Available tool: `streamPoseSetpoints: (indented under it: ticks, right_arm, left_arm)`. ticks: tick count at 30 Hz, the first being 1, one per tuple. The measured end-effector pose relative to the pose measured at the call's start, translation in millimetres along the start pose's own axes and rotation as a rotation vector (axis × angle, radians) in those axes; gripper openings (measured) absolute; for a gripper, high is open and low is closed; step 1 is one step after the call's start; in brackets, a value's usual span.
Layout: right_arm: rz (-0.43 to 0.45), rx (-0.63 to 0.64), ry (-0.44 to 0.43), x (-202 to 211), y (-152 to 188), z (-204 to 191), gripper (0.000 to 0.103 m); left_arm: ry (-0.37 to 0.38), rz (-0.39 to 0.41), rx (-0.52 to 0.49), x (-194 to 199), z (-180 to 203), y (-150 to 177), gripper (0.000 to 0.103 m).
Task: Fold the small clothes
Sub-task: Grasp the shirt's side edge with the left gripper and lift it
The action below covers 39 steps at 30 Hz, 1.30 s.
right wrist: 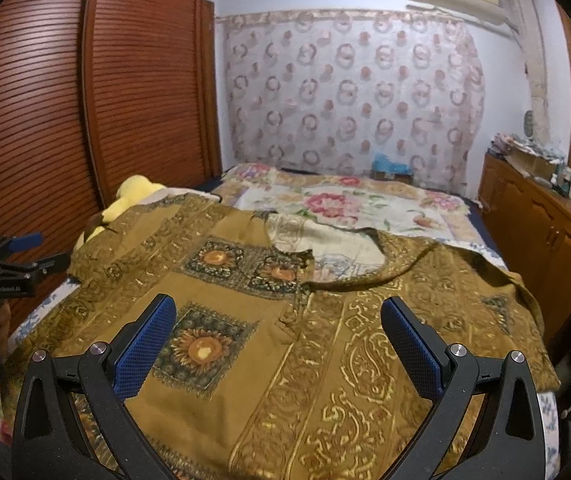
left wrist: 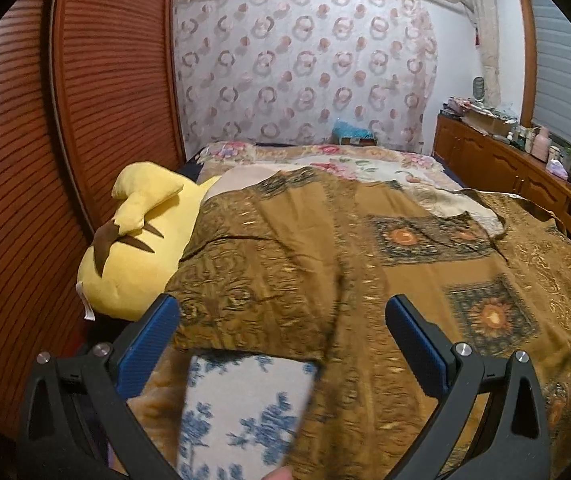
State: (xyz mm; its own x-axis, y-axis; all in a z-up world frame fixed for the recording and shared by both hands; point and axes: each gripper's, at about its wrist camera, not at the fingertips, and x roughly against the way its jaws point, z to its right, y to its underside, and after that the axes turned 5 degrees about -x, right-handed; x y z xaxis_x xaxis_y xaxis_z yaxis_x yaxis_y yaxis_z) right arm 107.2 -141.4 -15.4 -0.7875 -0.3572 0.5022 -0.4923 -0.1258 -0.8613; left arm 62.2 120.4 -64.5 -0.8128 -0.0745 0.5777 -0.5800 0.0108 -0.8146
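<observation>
While both tongs are hanging over it, the scene is reading like this, biggest thing first:

Bed: the bed [right wrist: 365, 204] is filling the middle of both views, lying between the slatted wooden doors [right wrist: 45, 120] on one side and a low wooden cabinet [right wrist: 541, 220] on the other; a floral cover is showing at its far end.

Curtain: a ring-patterned curtain [left wrist: 305, 68] is hanging behind the head of the bed.

Garment: the brown and gold patterned garment [right wrist: 285, 340] is lying spread across the near half of the bed — its neckline is opening toward the far end, and its sunflower squares are facing up. One side is draping over the plush toy; near the left tongs a corner is sitting above a blue-and-white floral sheet [left wrist: 241, 412].

Plush toy: a yellow plush toy [left wrist: 141, 240] is resting at the bed's edge beside the wooden doors, partly under the garment.

Left gripper: the left gripper [left wrist: 281, 320] is hovering over the garment's near edge, its blue pads standing wide apart and gripping nothing.

Right gripper: the right gripper [right wrist: 277, 324] is hovering above the garment's front panel — pads likewise spread wide, holding nothing, with cloth showing between them.
</observation>
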Motion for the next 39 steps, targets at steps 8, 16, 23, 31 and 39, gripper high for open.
streamPoseSetpoints:
  ticks: [8,16,23,31,39]
  right_arm:
    - [-0.088,0.033,-0.041,-38.7,-11.5,-3.0,0.103]
    - [-0.202,0.058,-0.101,-81.5,-13.9,-11.4,0.103]
    - [-0.273,0.068,-0.147,-105.5,-12.1,-16.2,0.103]
    - [-0.308,0.073,-0.156,-117.4,-10.2,-11.8,0.103]
    - [-0.31,0.049,-0.15,-113.6,-7.8,0.6,0.103]
  left_arm:
    - [0.023,-0.082,0.068,-27.0,-37.0,4.7,0.094]
    - [0.028,-0.184,0.125,-40.8,-63.7,20.9,0.079]
    - [0.086,-0.229,0.213,-57.1,-81.7,15.3,0.073]
    - [0.132,-0.311,0.238,-78.2,-82.1,19.4,0.06]
    - [0.12,-0.258,0.185,-56.2,-71.6,16.9,0.007]
